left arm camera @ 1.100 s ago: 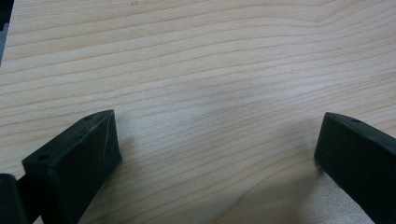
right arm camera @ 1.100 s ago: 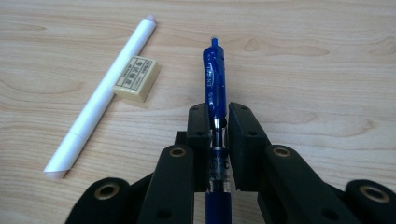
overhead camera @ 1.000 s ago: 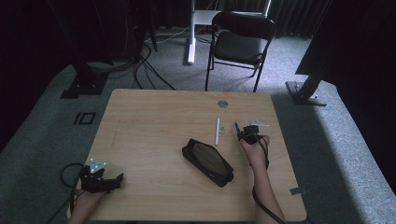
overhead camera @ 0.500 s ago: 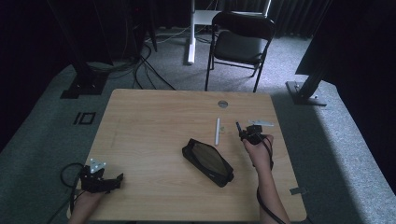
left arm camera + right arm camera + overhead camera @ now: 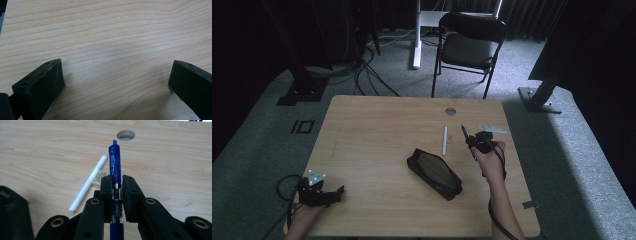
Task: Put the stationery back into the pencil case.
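High view is looking dim, surroundings going black; bench (image 5: 377,130) is catching soft overhead light. Gripper views brighter, near jaws blurring.

The blue pen's (image 5: 114,163) lower barrel is hidden between the right gripper's (image 5: 116,185) jaws and cut off at the bottom edge. A small yellowish eraser (image 5: 100,176) sits partly behind them. The pen's print is too blurred to read fully.

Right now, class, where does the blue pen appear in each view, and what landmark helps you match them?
High view: blue pen right of centre, in the right gripper.
Left gripper view: not in it.
Right gripper view: centre, upright between shut jaws.
Shared landmark: white pen lying beside it on the table.
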`<state>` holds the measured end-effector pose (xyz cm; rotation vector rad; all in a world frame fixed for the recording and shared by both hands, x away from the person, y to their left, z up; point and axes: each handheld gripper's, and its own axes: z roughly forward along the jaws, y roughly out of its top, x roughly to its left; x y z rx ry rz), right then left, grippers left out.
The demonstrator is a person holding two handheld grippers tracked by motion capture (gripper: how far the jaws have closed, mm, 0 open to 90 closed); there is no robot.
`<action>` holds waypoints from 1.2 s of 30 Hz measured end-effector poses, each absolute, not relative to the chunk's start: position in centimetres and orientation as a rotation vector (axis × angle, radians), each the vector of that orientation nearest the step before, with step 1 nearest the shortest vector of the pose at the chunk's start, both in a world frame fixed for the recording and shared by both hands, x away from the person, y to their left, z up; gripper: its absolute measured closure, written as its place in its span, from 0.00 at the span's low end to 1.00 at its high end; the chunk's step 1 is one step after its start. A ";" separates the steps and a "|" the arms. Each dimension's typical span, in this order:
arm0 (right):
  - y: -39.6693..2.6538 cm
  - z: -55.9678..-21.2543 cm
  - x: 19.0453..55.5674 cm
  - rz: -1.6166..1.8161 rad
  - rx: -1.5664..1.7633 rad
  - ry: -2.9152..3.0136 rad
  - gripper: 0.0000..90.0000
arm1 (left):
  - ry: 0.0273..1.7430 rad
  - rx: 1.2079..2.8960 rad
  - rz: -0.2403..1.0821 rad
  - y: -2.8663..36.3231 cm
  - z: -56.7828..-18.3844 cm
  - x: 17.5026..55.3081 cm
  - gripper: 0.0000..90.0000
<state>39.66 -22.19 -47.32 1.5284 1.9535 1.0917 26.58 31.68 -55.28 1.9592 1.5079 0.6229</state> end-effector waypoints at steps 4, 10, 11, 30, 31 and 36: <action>-21.8 -46.8 39.3 1.122 1.513 1.957 0.88 | 1.508 1.959 0.623 31.7 -55.3 26.6 0.00; -21.4 -45.8 38.5 1.157 1.475 1.963 0.88 | 1.508 1.959 0.623 31.7 -55.3 26.6 0.00; -21.3 -45.5 38.4 1.161 1.464 1.967 0.88 | 1.508 1.959 0.623 31.7 -55.3 26.6 0.00; -19.0 -43.4 36.5 1.270 1.339 2.036 0.88 | 1.508 1.959 0.623 31.7 -55.3 26.6 0.00; -18.9 -43.4 36.4 1.281 1.336 2.035 0.88 | 1.508 1.959 0.623 31.7 -55.3 26.6 0.00; -18.2 -43.3 35.7 1.310 1.300 2.065 0.88 | 1.507 1.960 0.624 31.7 -55.3 26.6 0.00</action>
